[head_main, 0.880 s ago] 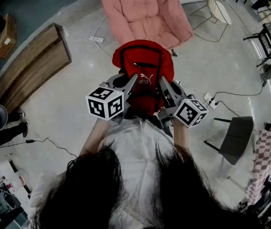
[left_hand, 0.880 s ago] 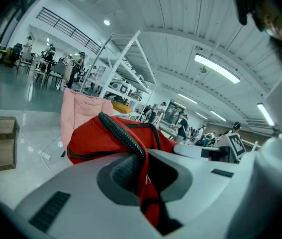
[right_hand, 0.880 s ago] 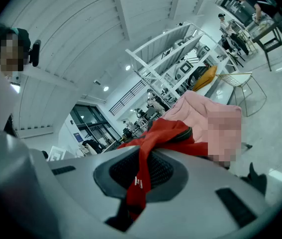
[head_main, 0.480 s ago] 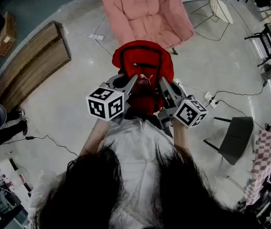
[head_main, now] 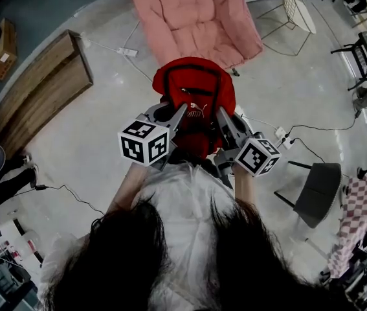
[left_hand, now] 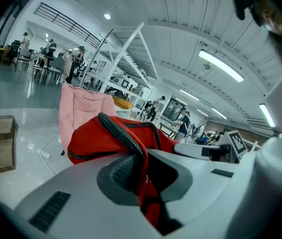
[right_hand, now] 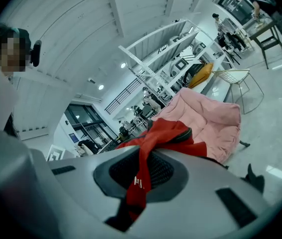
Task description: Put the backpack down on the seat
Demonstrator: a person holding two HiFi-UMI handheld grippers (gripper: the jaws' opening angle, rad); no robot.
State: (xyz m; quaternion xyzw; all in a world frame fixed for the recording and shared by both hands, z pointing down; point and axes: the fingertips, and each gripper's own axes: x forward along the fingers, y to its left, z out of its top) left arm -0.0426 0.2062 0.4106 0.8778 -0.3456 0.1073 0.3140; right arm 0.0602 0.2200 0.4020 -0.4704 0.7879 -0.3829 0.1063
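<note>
A red backpack (head_main: pixel 193 92) with black zips hangs in the air between both grippers, just short of the pink padded seat (head_main: pixel 193 15). My left gripper (head_main: pixel 178 116) is shut on a red strap of the backpack (left_hand: pixel 131 143), which runs between its jaws. My right gripper (head_main: pixel 221 116) is shut on another red strap (right_hand: pixel 140 180). In the left gripper view the seat (left_hand: pixel 83 106) rises behind the backpack. In the right gripper view the seat (right_hand: pixel 205 118) lies beyond the backpack (right_hand: pixel 168 136).
A wooden bench (head_main: pixel 37 89) stands at the left. White cables and a power strip (head_main: pixel 280 135) lie on the glossy floor. A grey chair (head_main: pixel 316 190) is at the right, a wire-frame chair (head_main: pixel 296 5) at the back right. People and tables fill the far hall.
The backpack and both grippers have edged slightly forward toward the pink seat. Both grips are unchanged.
</note>
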